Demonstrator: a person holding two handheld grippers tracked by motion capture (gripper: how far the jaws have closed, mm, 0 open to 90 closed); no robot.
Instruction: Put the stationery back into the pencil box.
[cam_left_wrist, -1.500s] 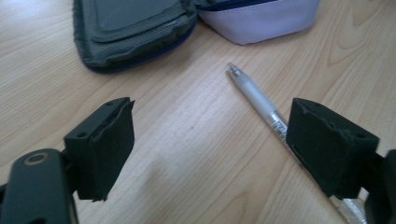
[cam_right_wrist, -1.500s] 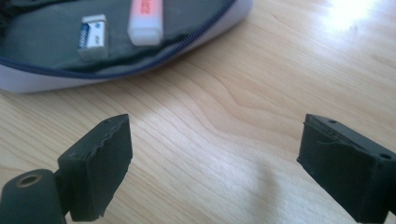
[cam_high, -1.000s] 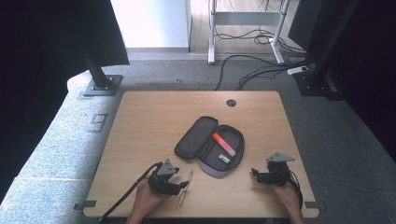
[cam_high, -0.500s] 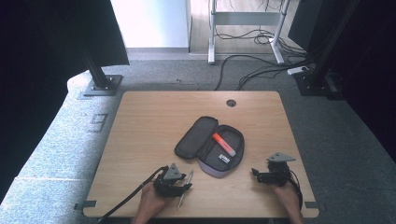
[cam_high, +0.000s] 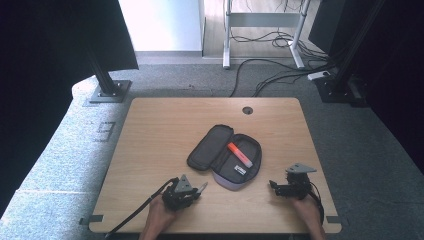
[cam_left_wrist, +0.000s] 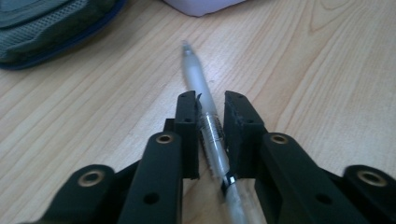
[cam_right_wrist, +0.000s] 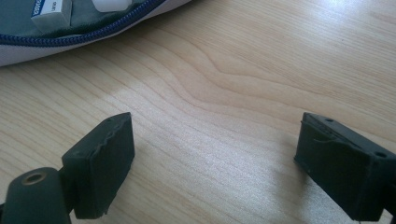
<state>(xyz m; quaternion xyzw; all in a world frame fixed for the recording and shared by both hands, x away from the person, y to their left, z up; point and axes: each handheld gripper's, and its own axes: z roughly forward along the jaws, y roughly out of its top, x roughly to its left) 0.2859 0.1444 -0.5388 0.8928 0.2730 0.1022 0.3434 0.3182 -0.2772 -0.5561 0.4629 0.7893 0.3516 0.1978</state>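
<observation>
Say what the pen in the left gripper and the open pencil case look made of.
Pen: likely frosted, see-through plastic; cloudy barrel, insides faintly visible, dark metal-looking band.
Pencil case: seemingly woven fabric, matte grey, mesh pocket, blue zip edge.

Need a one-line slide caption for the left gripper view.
Left gripper with its jaws either side of a translucent pen lying on the wooden table, open pencil case behind.

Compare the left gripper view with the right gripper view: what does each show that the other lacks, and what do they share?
Left gripper view: the left gripper, its jaws just closing around a translucent pen lying on the table. Right gripper view: the right gripper, jaws wide apart with nothing between them, plus a white eraser inside the case. Both: the wooden table and the open pencil case.
</observation>
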